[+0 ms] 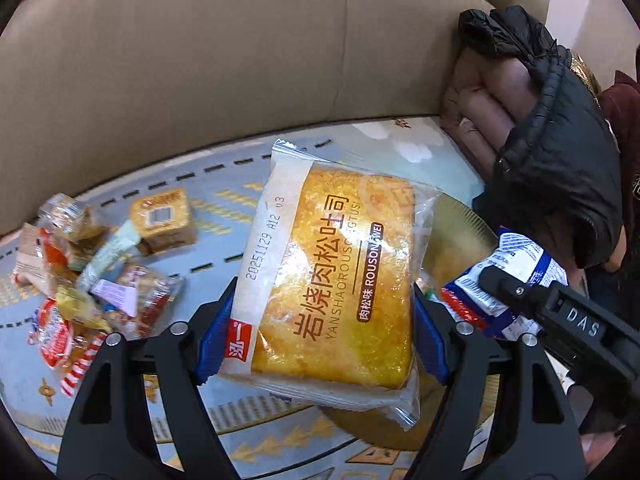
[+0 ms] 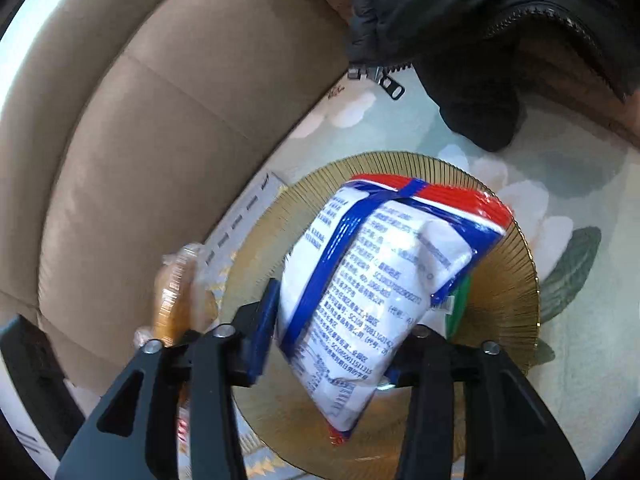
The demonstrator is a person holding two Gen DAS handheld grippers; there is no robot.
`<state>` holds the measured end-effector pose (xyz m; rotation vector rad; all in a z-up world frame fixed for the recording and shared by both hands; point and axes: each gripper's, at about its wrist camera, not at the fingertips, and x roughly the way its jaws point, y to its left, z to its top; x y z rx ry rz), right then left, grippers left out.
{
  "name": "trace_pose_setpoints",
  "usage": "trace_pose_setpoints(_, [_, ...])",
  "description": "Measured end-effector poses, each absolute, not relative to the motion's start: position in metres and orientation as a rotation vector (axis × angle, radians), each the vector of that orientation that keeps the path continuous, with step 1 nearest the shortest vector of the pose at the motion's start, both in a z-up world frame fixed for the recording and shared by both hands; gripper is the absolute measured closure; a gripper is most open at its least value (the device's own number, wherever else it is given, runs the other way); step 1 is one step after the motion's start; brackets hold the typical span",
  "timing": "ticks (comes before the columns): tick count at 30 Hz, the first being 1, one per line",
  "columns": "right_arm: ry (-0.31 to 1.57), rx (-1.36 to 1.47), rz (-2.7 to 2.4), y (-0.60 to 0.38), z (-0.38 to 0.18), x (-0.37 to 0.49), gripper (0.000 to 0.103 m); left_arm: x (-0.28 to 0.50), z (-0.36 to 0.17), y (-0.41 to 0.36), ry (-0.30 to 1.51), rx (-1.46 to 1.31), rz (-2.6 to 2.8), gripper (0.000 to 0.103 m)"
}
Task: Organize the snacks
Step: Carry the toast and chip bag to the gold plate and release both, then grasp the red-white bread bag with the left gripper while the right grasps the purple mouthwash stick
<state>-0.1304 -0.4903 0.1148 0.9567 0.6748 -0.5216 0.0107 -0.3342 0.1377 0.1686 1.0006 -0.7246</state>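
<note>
Sofa (image 1: 200, 60) behind, patterned tabletop (image 1: 248, 184) in front. Gold plate (image 2: 508, 300) right, snack pile (image 1: 80, 272) far left. Left gripper (image 1: 320, 320) clamped on toast pack (image 1: 340, 272); right gripper (image 2: 332, 332) clamped on white packet (image 2: 380, 280), both over plate. Step: placing. Next, likely lower and release onto plate.

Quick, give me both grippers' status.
Left gripper: shut on the clear-wrapped golden toast pack.
Right gripper: shut on the white, blue and red snack bag.
</note>
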Motion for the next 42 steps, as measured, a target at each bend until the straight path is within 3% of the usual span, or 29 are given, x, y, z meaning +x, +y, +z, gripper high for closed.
trace_pose_setpoints(1, [0.678,0.965,-0.530,-0.490,0.113,-0.130,0.005,0.011,0.137,-0.336,1.012,0.166,-0.745,0.026])
trace_pose_setpoints(3, [0.706,0.998,-0.545,-0.492,0.104,-0.129,0.005,0.013,0.128,-0.344,1.065,0.174,-0.820,0.003])
trace_pose_setpoints(8, [0.728,1.033,-0.593,-0.495,0.097,-0.133,0.005,0.013,0.123,-0.345,1.038,0.313,-0.700,0.003])
trace_pose_setpoints(22, [0.739,0.896,-0.633,-0.480,0.112,-0.120,0.005,0.039,0.123,-0.301,1.043,0.281,-0.622,0.003])
trace_pose_setpoints(33, [0.774,0.668,-0.546,-0.427,0.127,-0.069,0.005,0.074,0.126,-0.246,1.053,0.235,-0.537,0.003])
trace_pose_setpoints(42, [0.814,0.311,-0.444,-0.361,0.134,-0.026,0.005,0.111,0.128,-0.167,1.069,0.168,-0.451,0.003])
